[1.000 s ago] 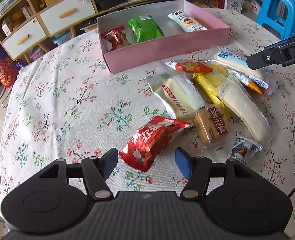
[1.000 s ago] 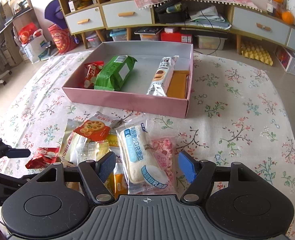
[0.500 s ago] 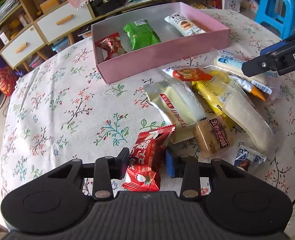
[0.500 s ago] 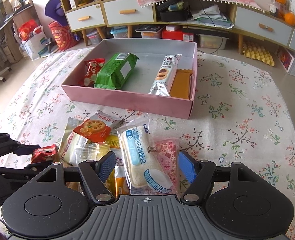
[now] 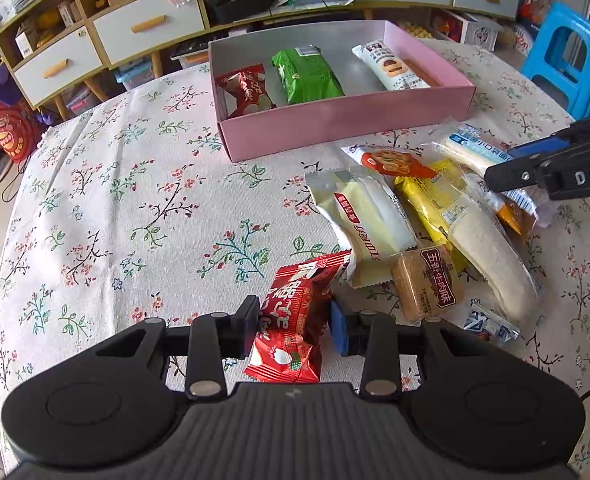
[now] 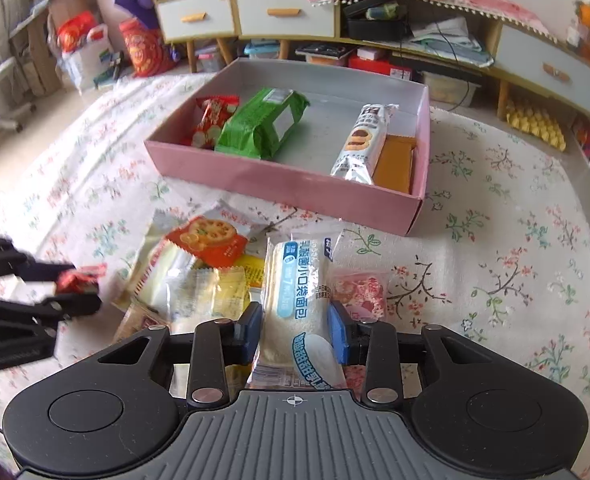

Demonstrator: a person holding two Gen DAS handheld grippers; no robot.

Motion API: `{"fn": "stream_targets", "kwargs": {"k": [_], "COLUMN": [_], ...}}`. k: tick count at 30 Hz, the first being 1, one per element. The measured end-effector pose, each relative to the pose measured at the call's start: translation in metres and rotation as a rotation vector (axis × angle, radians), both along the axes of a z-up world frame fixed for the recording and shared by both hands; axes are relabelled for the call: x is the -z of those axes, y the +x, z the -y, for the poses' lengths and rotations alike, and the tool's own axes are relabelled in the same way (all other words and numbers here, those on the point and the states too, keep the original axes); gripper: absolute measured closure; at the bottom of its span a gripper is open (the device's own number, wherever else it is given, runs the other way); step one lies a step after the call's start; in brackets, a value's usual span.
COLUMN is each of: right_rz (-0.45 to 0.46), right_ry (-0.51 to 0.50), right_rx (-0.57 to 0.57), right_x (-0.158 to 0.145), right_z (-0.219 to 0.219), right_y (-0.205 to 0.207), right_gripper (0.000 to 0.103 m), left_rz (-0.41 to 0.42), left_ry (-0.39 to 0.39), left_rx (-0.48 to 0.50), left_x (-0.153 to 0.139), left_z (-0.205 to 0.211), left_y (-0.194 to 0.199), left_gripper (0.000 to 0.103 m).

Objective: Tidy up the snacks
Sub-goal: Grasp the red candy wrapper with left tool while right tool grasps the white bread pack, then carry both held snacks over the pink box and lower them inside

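Pink box (image 6: pixel 279 184): four snacks; each gripper grips one packet.

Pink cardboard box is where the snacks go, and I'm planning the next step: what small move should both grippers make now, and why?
Probably lift both. The left gripper pinches the red snack packet; the right gripper, jaws just closed, pinches the white-and-blue bread packet. Both packets are outside the pink cardboard box, which has bare floor.
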State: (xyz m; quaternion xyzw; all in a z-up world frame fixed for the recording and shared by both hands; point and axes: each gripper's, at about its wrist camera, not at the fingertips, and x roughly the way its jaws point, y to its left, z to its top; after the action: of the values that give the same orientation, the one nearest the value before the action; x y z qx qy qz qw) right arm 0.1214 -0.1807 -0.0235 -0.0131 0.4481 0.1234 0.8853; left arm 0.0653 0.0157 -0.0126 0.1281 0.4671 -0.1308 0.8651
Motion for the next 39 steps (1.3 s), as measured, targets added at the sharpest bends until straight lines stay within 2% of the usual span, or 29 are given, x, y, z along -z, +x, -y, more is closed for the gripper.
{"fn": "stream_targets", "kwargs": {"k": [7,13,18,22,25,28,33,39], "right_rz": [0.003,0.015,0.022,0.032,0.049,0.062,0.069,0.095], "right_ry": [0.130,0.198,0.225,0.237,0.257,0.228,0.218,0.250], "right_rx": [0.086,0.130,0.168,0.199,0.222,0.270,0.358,0.384], "right_x": [-0.013,-0.021,-0.024,-0.027,-0.032,-0.033,-0.032,-0.039], "right_z": [0.023,0.034,0.041,0.045,0.051,0.054,0.063,0.070], "right_y": [0.000,-0.005,-0.003,-0.003,-0.004,-0.002,0.003,0.015], "right_gripper": [0.070,0.070,0.070,0.070,0.070,0.070,0.070,0.071], "left_rz": [0.006,0.016,0.040,0.071,0.085,0.093,0.100,0.113], "left_ry": [-0.055,-0.099,-0.118,-0.093,-0.113,-0.126,-0.171,-0.308], "left_rx": [-0.042,-0.085,-0.137,-0.172,-0.196,-0.219,-0.233,-0.252], "left_x": [-0.007,-0.013,-0.019,-0.022,-0.026,-0.030,-0.036,-0.045], "left_z": [-0.009,-0.017,-0.023,-0.025,-0.030,-0.032,-0.034,-0.039], "left_y": [0.002,0.005,0.010,0.014,0.018,0.020,0.025,0.047], "left_gripper": [0.069,0.069,0.069,0.069,0.070,0.069,0.070,0.069]}}
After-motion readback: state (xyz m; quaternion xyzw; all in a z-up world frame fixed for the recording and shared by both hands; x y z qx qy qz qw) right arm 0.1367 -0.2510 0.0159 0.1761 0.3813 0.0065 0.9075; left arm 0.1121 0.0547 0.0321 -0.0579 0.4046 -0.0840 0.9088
